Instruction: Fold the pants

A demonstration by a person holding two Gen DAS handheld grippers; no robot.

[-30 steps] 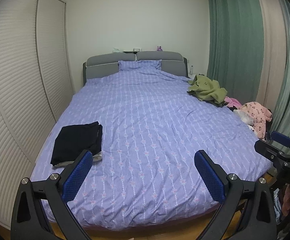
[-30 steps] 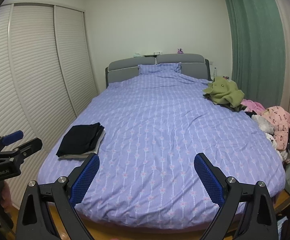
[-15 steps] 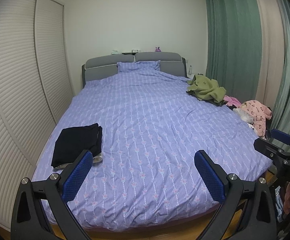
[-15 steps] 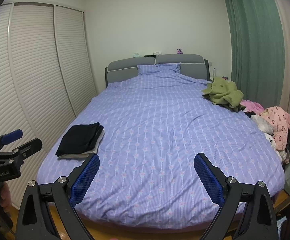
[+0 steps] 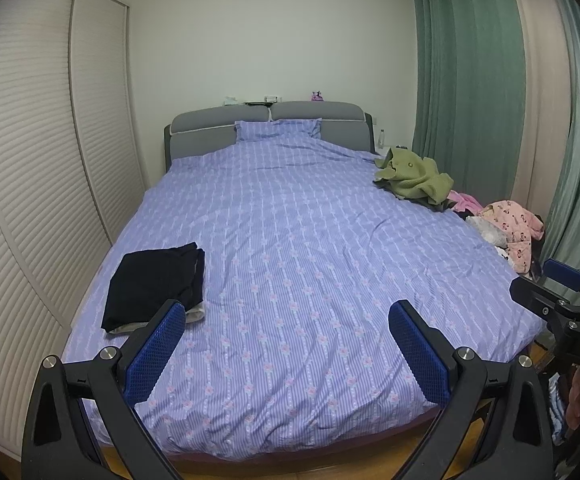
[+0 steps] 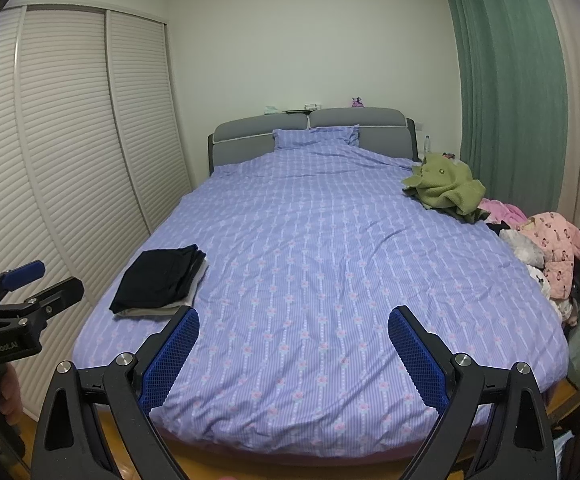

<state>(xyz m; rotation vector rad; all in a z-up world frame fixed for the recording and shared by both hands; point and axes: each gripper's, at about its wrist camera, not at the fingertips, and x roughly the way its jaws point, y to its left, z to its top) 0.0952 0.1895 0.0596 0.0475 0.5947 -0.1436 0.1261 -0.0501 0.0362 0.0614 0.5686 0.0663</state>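
Folded black pants lie on a pale folded garment at the near left of the bed; they also show in the right wrist view. My left gripper is open and empty, held off the foot of the bed. My right gripper is open and empty, also off the foot of the bed. Each gripper shows at the edge of the other's view: the right one and the left one.
An olive green garment lies at the bed's far right. A heap of pink and white clothes sits at the right edge. Slatted wardrobe doors line the left. Green curtains hang on the right.
Both views have shifted slightly; the grippers stay open and empty. Nothing on the bed has moved.
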